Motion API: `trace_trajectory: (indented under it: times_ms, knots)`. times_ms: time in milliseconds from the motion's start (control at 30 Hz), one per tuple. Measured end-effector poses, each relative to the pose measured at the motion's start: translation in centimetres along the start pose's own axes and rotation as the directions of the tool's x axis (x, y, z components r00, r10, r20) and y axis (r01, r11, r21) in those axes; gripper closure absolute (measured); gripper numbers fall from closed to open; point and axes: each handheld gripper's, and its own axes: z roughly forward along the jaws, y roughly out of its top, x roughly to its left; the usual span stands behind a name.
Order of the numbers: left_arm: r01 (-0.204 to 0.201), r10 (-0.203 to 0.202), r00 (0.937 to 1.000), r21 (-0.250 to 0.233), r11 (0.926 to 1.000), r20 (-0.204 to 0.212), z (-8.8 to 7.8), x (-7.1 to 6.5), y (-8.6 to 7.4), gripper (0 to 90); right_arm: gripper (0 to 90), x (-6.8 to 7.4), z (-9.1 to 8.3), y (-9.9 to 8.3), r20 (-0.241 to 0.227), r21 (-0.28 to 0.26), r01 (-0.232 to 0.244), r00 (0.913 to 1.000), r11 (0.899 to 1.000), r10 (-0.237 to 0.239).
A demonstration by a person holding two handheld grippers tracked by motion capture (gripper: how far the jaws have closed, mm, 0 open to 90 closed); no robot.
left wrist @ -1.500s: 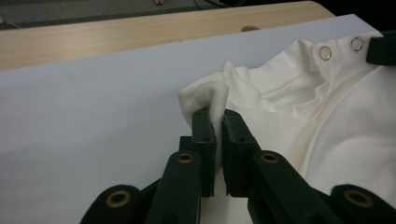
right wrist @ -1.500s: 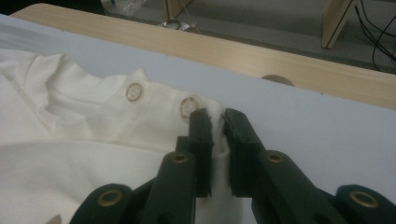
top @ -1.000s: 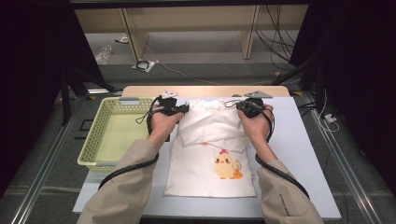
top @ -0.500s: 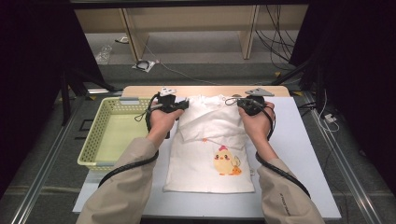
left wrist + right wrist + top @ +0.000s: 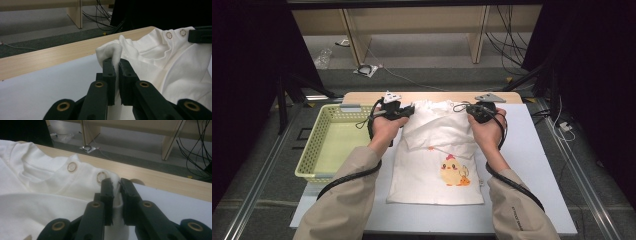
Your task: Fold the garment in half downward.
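Shirt [image 5: 437, 145] top shifted farther back; L gripper [image 5: 115, 65] & R gripper [image 5: 116, 185] each pinching shoulder cloth.

My sleeves [image 5: 344, 200] are beige, long, with small lettering near the right cuff. My left gripper [image 5: 116, 75] and right gripper [image 5: 115, 195] are black, with flat-padded linkage jaws on brass-coloured rivets. A grey three-cornered plate tops each, and black cables [image 5: 512, 182] trail along both forearms.
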Motion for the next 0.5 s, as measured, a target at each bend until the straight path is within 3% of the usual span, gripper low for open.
trace_trajectory:
  times_ms: [200,500]
  knots:
    - [-0.022,0.022,0.9995,0.015,0.9996,0.024,0.0,0.3,-0.5,84.4,81.9,0.1,-0.1,-0.5,-0.009,-0.003,0.007,0.9999,1.0,-0.007]
    - [-0.042,0.042,0.9966,-0.005,0.9991,0.071,-0.6,0.6,-1.3,84.4,81.9,0.2,-1.0,-1.5,-0.029,-0.005,0.029,0.9992,1.0,-0.029]
